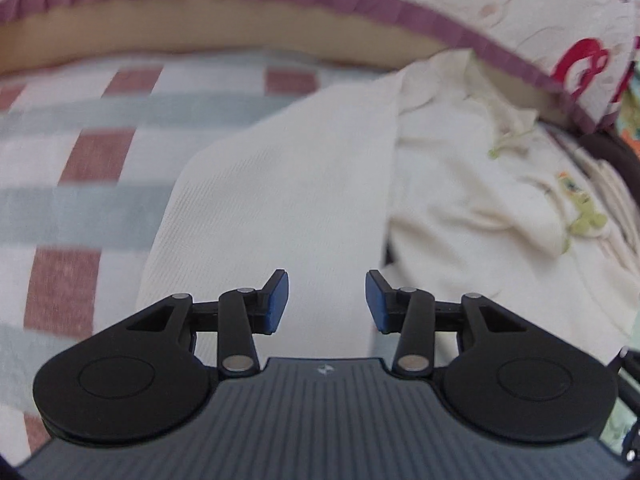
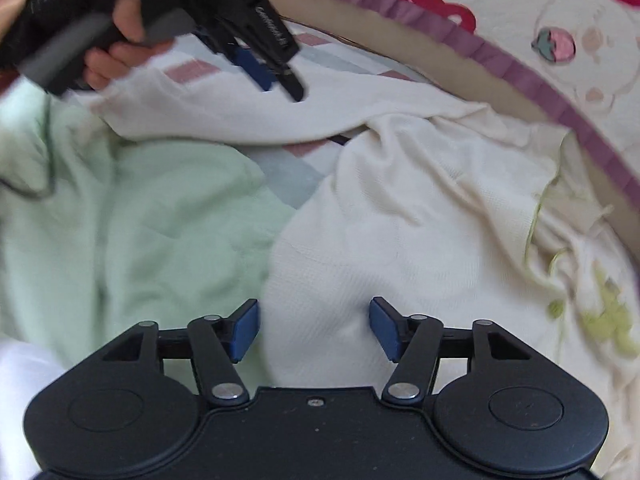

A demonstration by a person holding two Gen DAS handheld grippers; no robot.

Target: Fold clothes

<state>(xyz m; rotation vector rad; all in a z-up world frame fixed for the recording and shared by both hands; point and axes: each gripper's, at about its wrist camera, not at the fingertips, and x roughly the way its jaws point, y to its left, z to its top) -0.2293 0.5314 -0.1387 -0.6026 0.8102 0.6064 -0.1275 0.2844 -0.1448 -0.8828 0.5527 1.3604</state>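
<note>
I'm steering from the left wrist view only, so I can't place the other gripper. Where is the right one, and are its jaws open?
Observer: The right gripper hangs over the cream garment, jaws apart, nothing pinched.
Operator: Anything lying beside that garment?
Observer: A pale green garment lies crumpled to its left in the right wrist view.
Operator: How does my gripper look from there?
Observer: The left gripper points down at the cream garment's far edge, held by a hand.
</note>
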